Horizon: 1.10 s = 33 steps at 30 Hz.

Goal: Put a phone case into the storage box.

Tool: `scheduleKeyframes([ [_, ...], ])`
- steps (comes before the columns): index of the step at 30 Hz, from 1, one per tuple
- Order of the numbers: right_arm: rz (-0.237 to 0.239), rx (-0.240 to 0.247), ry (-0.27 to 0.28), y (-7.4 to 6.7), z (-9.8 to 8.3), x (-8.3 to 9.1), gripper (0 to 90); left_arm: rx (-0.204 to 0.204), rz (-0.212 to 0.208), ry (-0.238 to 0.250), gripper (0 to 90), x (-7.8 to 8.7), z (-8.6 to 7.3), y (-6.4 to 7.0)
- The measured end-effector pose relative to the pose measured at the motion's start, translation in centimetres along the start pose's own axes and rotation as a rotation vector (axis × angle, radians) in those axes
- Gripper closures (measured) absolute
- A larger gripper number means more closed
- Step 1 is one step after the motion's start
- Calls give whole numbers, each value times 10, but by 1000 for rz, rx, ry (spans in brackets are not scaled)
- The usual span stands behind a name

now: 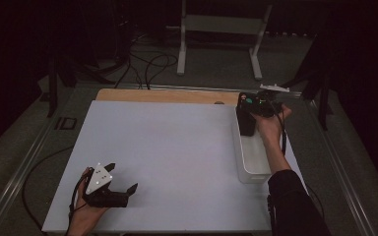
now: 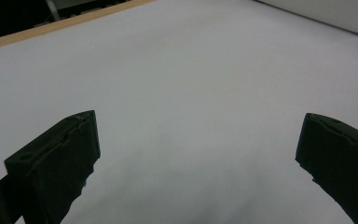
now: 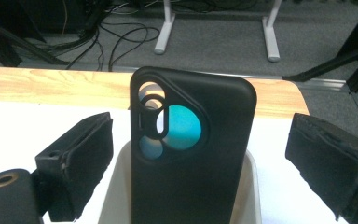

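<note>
Black jaws of my right gripper point(image 3: 200, 163) rise nearest in the right gripper view, spread wide w/ a black phone case point(image 3: 191, 154) standing upright between them — neither pad touches it, gap on both sides. So right tool is released, nothing grasped. Case stands in the far end of a white bin point(image 3: 254, 186); its camera cutout faces me, teal showing through the big hole. In the high view that bin point(image 1: 251, 169) sits at the right side of the white board point(image 1: 167, 157), long axis running near-to-far, and the right gripper point(image 1: 256, 105) hovers just at the case point(image 1: 246, 120), at the bin's far end, my hand wrapped around it.

Left gripper point(image 1: 123, 179) is at the near left corner of the board, well apart from the bin — jaws point right and stand open, nothing between them. Left gripper view confirms: bare white board point(image 2: 182, 93) between the pads, bin's corner point(image 2: 335, 14) at far right.

Wooden table edge point(image 1: 167, 96) runs along the board's far side.
</note>
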State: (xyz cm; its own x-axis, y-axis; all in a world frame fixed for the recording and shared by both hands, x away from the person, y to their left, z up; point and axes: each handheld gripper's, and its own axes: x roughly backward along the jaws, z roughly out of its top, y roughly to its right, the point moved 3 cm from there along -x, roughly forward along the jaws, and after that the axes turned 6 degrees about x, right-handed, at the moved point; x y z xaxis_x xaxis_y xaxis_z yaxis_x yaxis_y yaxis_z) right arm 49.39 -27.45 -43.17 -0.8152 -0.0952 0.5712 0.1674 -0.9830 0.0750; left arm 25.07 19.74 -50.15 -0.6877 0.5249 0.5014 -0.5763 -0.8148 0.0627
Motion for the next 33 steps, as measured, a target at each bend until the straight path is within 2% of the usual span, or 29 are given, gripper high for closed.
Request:
scheduleKeyframes([
  [9, 71, 91, 18, -7, -4, 19, 78, 1, 2, 4, 1, 1, 1, 0],
  [14, 121, 134, 48, -15, -7, 35, 78, 1, 8, 7, 1, 1, 1, 0],
  [17, 138, 178, 57, -20, -9, 45, 78, 3, 12, 10, 1, 1, 2, 0],
  [22, 167, 205, 81, -29, -15, 65, 78, 7, 19, 16, 1, 2, 2, -2],
  [28, 226, 232, 129, -42, -28, 89, 78, 7, 27, 29, 1, 3, 4, -2],
  [31, 229, 237, 135, -45, -30, 94, 78, 8, 30, 32, 1, 4, 4, -2],
  [33, 259, 258, 160, -50, -39, 110, 78, 7, 36, 42, 1, 5, 5, -3],
])
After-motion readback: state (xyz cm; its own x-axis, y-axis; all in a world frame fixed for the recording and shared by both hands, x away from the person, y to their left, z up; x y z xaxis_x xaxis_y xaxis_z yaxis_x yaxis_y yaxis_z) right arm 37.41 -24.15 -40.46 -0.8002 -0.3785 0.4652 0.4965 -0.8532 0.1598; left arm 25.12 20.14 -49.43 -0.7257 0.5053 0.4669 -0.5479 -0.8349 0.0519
